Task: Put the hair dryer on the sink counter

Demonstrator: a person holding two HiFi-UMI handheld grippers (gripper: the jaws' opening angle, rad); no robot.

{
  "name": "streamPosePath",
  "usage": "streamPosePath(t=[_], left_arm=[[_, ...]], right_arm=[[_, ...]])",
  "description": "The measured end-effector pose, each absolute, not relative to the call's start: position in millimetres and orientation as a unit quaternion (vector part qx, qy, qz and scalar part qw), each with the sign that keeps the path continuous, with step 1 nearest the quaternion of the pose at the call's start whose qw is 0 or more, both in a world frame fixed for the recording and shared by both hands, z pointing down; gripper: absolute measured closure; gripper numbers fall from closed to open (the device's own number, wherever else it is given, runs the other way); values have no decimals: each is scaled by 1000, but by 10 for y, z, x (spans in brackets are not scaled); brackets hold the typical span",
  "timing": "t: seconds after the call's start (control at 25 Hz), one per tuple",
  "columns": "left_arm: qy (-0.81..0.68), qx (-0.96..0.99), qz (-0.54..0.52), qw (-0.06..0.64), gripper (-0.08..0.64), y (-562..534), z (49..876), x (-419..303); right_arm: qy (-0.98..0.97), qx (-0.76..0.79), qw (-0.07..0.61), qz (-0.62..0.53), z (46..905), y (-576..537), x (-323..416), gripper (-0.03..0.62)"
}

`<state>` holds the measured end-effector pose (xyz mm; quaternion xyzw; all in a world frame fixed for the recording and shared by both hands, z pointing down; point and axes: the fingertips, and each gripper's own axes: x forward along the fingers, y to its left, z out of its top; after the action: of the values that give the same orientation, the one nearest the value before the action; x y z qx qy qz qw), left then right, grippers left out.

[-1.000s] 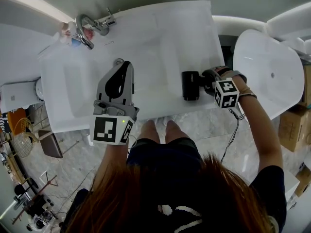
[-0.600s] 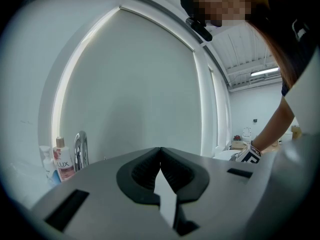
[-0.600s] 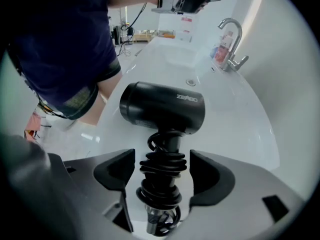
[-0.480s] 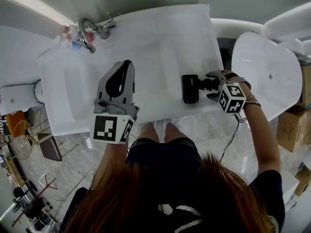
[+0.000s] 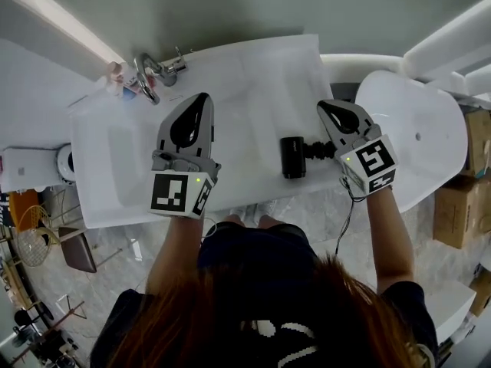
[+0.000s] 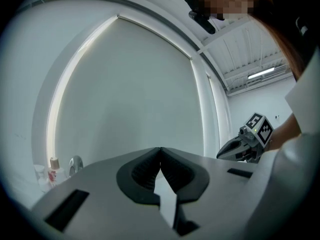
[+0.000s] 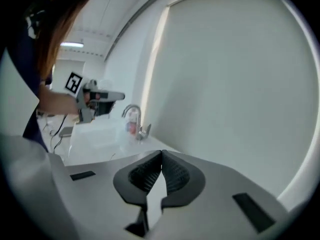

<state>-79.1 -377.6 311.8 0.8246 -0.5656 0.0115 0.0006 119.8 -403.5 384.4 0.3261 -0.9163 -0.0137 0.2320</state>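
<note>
The black hair dryer [image 5: 293, 156] lies on the white sink counter [image 5: 238, 60], near its front right edge, with its handle pointing right. My right gripper [image 5: 323, 105] is held above and to the right of the dryer, clear of it, shut with nothing between its jaws [image 7: 161, 153]. My left gripper [image 5: 202, 97] hovers over the middle of the counter, also shut and empty [image 6: 160, 149]. Both gripper views look up at the pale wall. Each shows the other gripper: the right gripper [image 6: 245, 143] and the left gripper [image 7: 100, 97].
A chrome faucet [image 5: 149, 73] and small bottles [image 5: 116, 72] stand at the counter's back left, beside the basin [image 5: 115, 156]. A white bathtub [image 5: 418, 133] sits to the right. Cardboard boxes [image 5: 460, 205] are at far right. A cable [image 5: 345, 213] hangs from the right gripper.
My right gripper was around the dryer's handle with its jaws apart; it has let go, lifted up and back, and shut. The dryer stays on the counter. The left gripper has barely moved.
</note>
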Motion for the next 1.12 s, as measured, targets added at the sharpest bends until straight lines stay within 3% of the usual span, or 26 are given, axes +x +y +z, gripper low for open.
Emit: streamPosePath(t=[0.28,0.44,1.12], left_arm=[[-564,825,-16,-37,541,-3883,2661,-778],[-561,826,-31,-51,541,-3891,2448,-784],[-549,833,-44,-51,541,-3833,2270,-701]], right_arm=[[-893,448,35,1,2782,-4075,1158,577],[-874,484,-34,3,2344,-4033,1225,577],[-859,506,-79,4,1994,-3931,1227,577]])
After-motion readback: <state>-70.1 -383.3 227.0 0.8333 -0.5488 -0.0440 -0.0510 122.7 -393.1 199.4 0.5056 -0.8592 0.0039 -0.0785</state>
